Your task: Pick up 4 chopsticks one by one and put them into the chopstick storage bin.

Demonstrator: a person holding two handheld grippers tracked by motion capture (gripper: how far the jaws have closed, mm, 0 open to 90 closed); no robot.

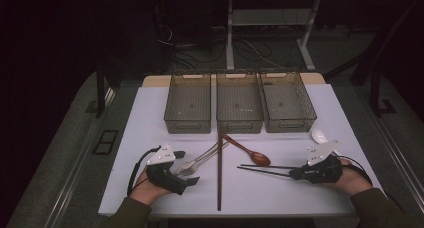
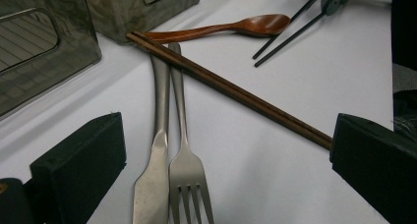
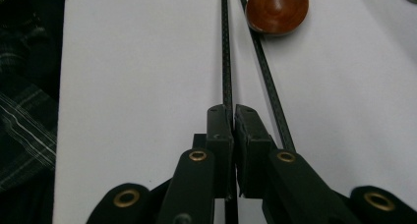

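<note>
I see three clear plastic bins (image 1: 239,109) side by side along the far edge of the white table (image 1: 150,118). Just near of them, at centre, lie a metal knife (image 2: 156,150) and metal fork (image 2: 185,155) on the left, long brown wooden chopsticks (image 1: 219,173) in the middle, and a brown wooden spoon (image 1: 248,151) to their right. Black chopsticks (image 1: 265,169) lie right of that, one of them clamped in my right gripper (image 1: 298,173), with a white spoon (image 1: 319,135) farther right.

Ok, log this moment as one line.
right tool: shut on one black chopstick | second black chopstick: on table | left tool: open over knife and fork
</note>
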